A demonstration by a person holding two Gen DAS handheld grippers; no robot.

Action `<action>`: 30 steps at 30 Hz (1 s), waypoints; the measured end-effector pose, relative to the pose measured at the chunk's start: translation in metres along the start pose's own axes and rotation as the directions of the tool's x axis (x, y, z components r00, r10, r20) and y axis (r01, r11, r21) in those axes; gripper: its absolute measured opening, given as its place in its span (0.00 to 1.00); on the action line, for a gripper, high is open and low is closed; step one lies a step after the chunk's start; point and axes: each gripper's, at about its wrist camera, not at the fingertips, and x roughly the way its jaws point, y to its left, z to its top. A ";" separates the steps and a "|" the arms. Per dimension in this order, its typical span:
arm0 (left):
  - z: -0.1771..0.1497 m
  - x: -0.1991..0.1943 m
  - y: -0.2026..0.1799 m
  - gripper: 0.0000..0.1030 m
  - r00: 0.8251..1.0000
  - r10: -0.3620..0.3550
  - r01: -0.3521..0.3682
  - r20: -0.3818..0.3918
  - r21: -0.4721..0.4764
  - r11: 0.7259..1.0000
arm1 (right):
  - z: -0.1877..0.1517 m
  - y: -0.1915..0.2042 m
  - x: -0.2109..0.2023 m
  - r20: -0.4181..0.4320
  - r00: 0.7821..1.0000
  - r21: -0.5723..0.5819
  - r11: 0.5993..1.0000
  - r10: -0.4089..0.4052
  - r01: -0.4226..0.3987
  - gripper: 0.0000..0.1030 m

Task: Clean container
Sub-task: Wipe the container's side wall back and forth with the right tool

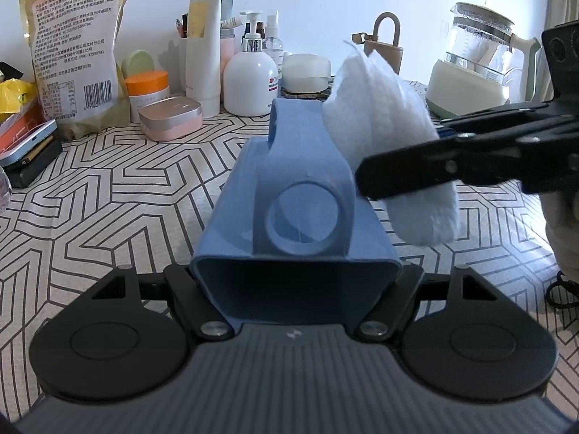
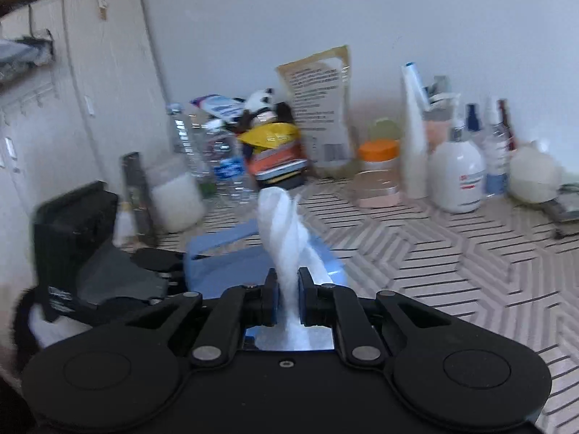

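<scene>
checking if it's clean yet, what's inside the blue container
Through its open end the blue container shows only dark, bare-looking blue walls near the mouth. Deeper inside is in shadow and cannot be seen. The white cloth is outside, against its side.

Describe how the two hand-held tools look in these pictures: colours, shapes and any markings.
Both are matte black. The left tool has a ribbed grey body with a small pale mark, two round disc housings, linkage arms and silver pivot rivets. The right tool has the same discs, arms and rivets, on a black body with one small screw hole.
</scene>
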 end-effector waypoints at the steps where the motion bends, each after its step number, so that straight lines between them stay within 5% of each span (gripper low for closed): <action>1: 0.000 0.000 0.000 0.72 1.000 0.001 -0.001 -0.001 0.001 1.000 | 0.000 0.001 0.000 0.000 1.000 0.002 1.000 0.022 -0.022 0.15; 8: -0.002 -0.001 -0.003 0.72 1.000 0.006 -0.006 -0.002 0.014 1.000 | -0.002 0.014 0.004 -0.020 0.984 0.012 0.984 0.178 -0.178 0.15; 21: -0.003 -0.003 -0.002 0.72 1.000 0.015 -0.015 0.004 0.010 1.000 | 0.000 -0.001 0.001 0.005 0.999 0.022 0.999 0.049 -0.049 0.14; 30: -0.003 -0.003 -0.002 0.72 1.000 0.025 -0.025 0.005 0.018 1.000 | -0.005 -0.001 0.008 0.001 0.970 0.115 0.963 0.244 -0.242 0.14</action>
